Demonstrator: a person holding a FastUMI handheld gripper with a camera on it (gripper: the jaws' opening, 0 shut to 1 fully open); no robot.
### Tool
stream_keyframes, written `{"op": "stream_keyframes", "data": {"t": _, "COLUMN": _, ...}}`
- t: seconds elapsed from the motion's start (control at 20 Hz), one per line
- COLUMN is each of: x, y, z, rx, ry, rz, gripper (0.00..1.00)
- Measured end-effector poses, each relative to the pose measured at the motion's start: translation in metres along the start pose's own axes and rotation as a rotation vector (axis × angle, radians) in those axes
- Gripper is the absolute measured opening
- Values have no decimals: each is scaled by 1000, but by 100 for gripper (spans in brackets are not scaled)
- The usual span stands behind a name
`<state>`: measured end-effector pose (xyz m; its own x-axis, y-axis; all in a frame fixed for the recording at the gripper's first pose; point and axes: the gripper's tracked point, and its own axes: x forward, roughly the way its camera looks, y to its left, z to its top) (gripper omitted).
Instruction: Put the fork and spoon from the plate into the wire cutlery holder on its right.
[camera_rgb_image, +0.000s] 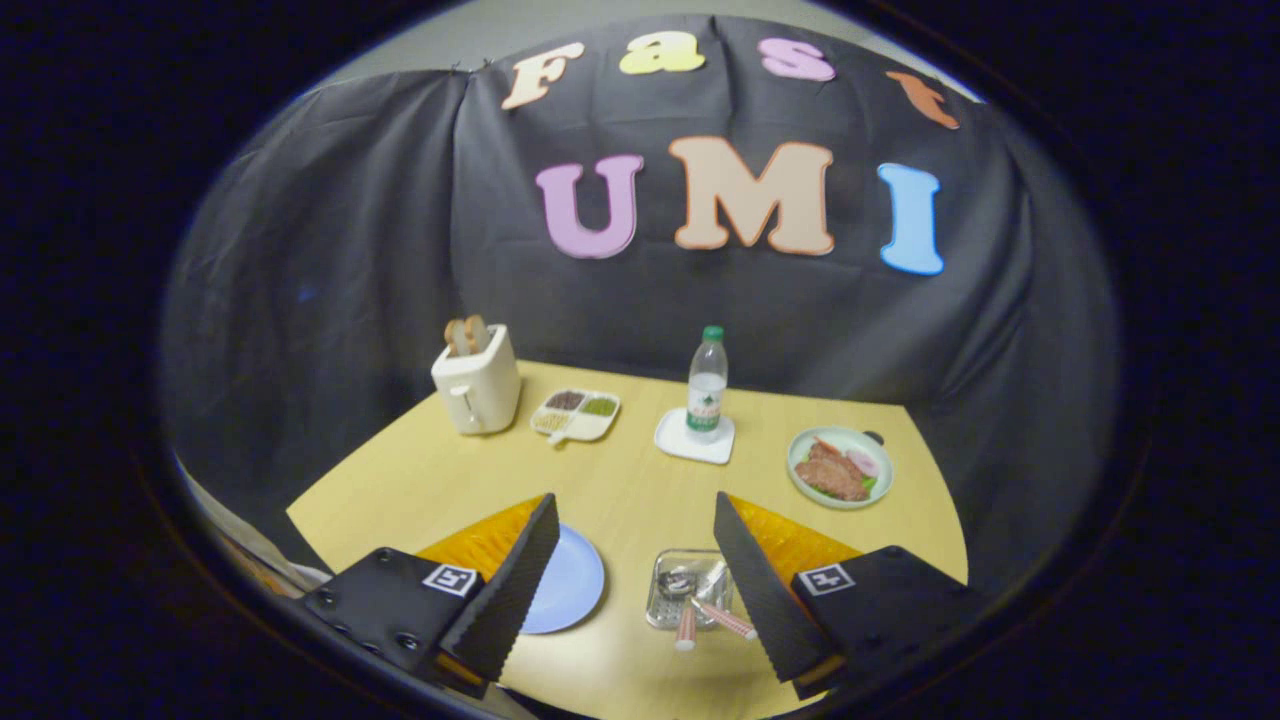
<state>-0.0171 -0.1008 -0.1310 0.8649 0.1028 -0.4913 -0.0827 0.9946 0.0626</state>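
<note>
Jaws spread wide above the worktop, gripping nothing

Jaws (632, 575) stand released, well apart, with nothing between the two fingers but air and the yellow worktop (640, 480) below. They hang high over the near part of the worktop.

Taking the wire cutlery holder (690, 588) as the landmark: it sits between the fingers, close beside the right one, whose inner edge covers part of its right side. Two pink-handled utensils (705, 618) are in the holder, their handles sticking out over its near rim and leaning toward the right finger; which is the fork and which the spoon cannot be told at this size. Metal ends show inside the holder.

Left of the holder lies the blue plate (570, 585), partly behind the left finger; the part that shows carries nothing.

Beyond the holder, farther across the worktop, a water bottle (707, 385) with a green cap stands upright on a small white square coaster (680, 443). Beyond and to the right of the holder is a pale green dish of food (840, 467). Beyond and to the left lie a white divided tray (576, 413) with dark and green fillings, and past it a white toaster (477, 385) with bread slices (466, 335) in its slots.
</note>
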Motion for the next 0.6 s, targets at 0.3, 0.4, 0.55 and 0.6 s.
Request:
{"op": "stream_keyframes", "data": {"t": 0.3, "x": -25, "y": -14, "z": 33, "rx": 15, "ry": -224, "rz": -138, "gripper": 99}}
{"op": "stream_keyframes", "data": {"t": 0.4, "x": -29, "y": -7, "z": 41, "rx": 19, "ry": -275, "rz": -145, "gripper": 99}}
{"op": "stream_keyframes", "data": {"t": 0.55, "x": -32, "y": 0, "z": 48, "rx": 13, "ry": -304, "rz": -145, "gripper": 99}}
{"op": "stream_keyframes", "data": {"t": 0.6, "x": -30, "y": 3, "z": 48, "rx": 13, "ry": -312, "rz": -154, "gripper": 99}}
